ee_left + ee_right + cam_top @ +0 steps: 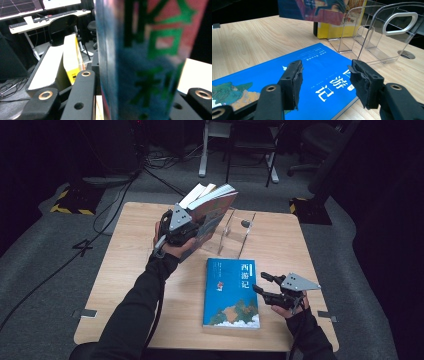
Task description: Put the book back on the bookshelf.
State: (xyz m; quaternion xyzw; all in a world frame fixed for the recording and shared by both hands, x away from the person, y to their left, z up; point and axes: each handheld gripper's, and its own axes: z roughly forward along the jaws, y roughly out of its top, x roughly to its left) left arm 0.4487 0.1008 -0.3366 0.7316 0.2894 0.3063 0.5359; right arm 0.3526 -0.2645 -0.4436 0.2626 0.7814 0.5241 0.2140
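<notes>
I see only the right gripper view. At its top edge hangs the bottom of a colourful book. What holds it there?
Observer: The left claw is shut on that pink-and-blue paperback book, tilted above the light wooden table.
Operator: What is on its cover?
Observer: The left gripper view shows large green characters on pink and blue.
Operator: Where is my claw over the blue book?
Observer: From above, the open right claw sits at the right edge of the flat blue paperback book, beside its title.
</notes>
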